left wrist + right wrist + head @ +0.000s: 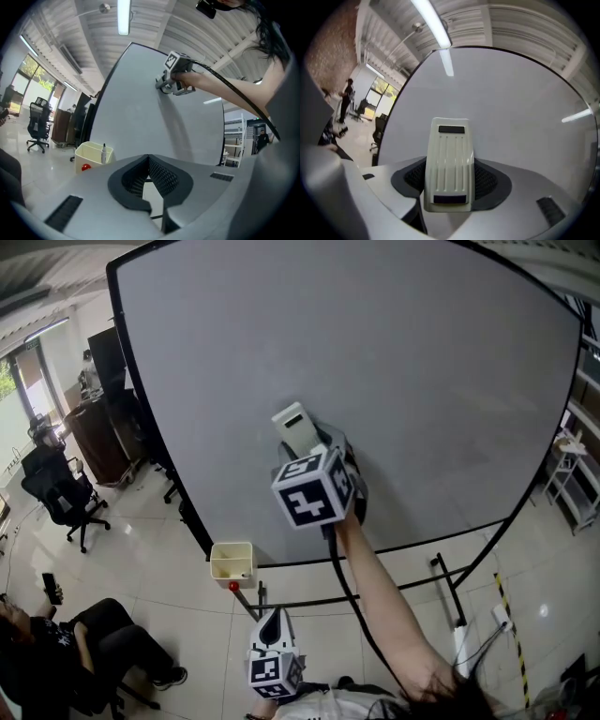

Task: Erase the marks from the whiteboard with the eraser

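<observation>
Right hand-held gripper (pixel 450 179) pinches the cream eraser (pixel 449 154) by its long sides. The eraser lies against the whiteboard (pixel 394 381), near the board's middle. Left hand-held gripper (pixel 149 176) hangs low with its jaws pressed together and empty, near the cream marker bin (pixel 93 154).

The head view is looking steeply down onto the whiteboard (pixel 422 381). The left gripper view is facing up at it from low and farther back, taking in the right gripper (pixel 165 86). The right gripper view is facing it close, past the eraser (pixel 449 164). All three are sharing the board.
</observation>
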{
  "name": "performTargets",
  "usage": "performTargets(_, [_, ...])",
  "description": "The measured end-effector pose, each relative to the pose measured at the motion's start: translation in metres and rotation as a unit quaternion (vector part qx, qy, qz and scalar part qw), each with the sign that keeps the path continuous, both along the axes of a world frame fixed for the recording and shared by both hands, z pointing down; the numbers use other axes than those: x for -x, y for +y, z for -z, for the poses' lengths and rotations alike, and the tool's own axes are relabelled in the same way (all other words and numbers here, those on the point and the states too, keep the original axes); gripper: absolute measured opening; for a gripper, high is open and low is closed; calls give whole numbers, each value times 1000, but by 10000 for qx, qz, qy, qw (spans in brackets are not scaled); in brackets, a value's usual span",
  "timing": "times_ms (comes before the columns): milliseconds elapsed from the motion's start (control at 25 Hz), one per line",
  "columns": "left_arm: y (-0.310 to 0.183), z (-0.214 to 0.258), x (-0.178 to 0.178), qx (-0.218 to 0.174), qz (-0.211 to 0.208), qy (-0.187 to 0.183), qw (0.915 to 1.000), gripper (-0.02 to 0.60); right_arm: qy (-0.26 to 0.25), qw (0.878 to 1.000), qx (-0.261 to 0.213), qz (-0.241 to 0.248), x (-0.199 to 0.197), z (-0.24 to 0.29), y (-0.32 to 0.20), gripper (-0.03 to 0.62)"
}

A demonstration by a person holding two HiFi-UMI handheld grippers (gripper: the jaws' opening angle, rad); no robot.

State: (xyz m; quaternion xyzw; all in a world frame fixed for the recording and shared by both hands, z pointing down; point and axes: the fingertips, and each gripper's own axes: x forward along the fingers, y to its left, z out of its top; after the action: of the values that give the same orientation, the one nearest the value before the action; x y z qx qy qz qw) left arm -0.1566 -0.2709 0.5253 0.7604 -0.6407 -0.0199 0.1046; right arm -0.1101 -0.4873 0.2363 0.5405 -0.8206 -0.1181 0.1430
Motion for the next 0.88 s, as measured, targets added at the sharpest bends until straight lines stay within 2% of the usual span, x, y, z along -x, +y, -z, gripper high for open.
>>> performTargets(160, [12, -8, 1, 125, -128, 28, 9998, -14, -1100, 9919, 397, 494, -40, -39, 55, 287])
performTargets(280, [25, -19, -9, 252, -344, 52, 9991, -14, -1674, 9797, 1019, 426, -81, -112, 105, 288])
performTargets(400, [37, -27, -25, 343, -510, 85, 9981, -14, -1900, 9661, 1750, 57, -122, -196, 155, 288])
performTargets(520, [48, -26, -48, 314, -680, 81, 9972, -14, -2090, 9499, 2312, -227, -153, -255, 210, 288])
performTargets(680, [69, -15, -81, 155, -799, -12, 9967, -14, -2216, 9404, 2561, -319, -181, -294, 279, 288])
performTargets(880, [117, -17, -120, 88, -713, -7, 9974, -14, -2336, 9264, 2946, -193, -208, -329, 352, 288])
